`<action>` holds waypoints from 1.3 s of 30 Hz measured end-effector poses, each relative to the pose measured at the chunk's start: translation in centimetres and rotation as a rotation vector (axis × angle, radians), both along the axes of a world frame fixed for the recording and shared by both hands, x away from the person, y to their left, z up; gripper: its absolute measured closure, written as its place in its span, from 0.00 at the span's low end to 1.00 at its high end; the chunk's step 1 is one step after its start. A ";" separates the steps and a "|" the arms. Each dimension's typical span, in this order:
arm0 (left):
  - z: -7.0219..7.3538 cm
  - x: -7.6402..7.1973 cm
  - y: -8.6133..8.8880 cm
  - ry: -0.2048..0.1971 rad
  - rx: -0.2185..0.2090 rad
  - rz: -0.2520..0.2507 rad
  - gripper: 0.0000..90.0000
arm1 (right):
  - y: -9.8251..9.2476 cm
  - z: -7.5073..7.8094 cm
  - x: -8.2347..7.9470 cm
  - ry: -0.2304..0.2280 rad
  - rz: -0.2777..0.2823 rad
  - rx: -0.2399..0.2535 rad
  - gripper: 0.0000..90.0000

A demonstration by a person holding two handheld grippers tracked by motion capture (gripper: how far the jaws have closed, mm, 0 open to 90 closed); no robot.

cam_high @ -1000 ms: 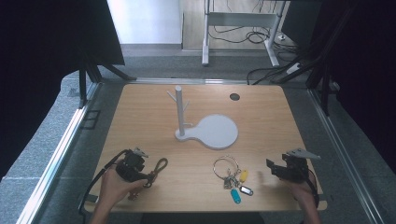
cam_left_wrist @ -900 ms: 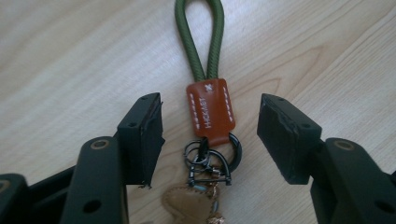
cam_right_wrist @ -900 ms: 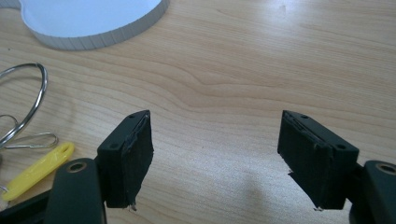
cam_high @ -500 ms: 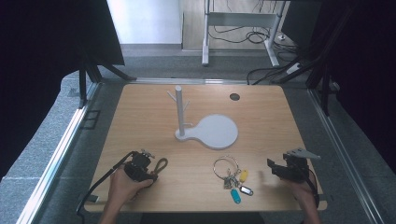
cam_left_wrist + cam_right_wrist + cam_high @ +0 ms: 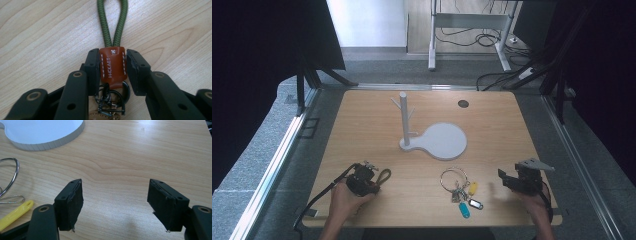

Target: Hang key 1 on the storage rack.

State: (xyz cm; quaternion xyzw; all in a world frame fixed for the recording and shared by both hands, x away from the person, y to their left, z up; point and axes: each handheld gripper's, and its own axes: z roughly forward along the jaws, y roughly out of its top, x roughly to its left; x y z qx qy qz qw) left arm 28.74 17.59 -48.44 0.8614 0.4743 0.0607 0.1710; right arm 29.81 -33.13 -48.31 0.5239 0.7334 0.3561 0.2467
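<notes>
My left gripper (image 5: 371, 181) sits at about seven o'clock on the table (image 5: 362, 115), and its jaws have just been closing: in the left gripper view the pads (image 5: 93, 65) press both sides of the brown leather tab (image 5: 112, 65) of a keychain, so I am clenched on it. Its green cord loop (image 5: 112, 22) lies flat on the wood beyond my jaws, toward twelve o'clock in that view, and dark metal rings (image 5: 112, 96) hang from the tab behind them. My right gripper (image 5: 511, 180), at about four o'clock, rests with jaws spread wide and nothing between them.

I judge the step in hand to be the pickup of this keychain, with the grip just made and the lift not yet begun. The white stand (image 5: 439, 140) at the table's centre has an upright post (image 5: 403, 117) with short pegs, all bare, so the next move likely calls for raising the loop clear of the wood, carrying it toward twelve o'clock and opening it over a peg.

There is no container here; the stand's round base is bare. A second key bunch (image 5: 459, 187) on a large ring lies at six o'clock, untouched.
</notes>
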 end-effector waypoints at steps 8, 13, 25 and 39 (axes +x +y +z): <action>0.0 0.2 0.2 0.012 -0.024 -0.032 0.74 | -0.1 0.0 0.1 -0.001 -0.003 0.001 0.33; 0.1 0.5 1.1 -0.010 -0.082 -0.037 0.74 | -0.3 0.1 0.0 -0.004 -0.010 0.011 0.33; 1.7 0.8 3.2 -0.033 -0.224 -0.053 0.74 | -0.7 0.0 0.0 0.001 -0.021 0.029 0.34; 4.6 1.8 5.0 -0.090 -0.323 -0.063 0.74 | -0.5 -0.2 0.1 0.015 -0.023 0.022 0.35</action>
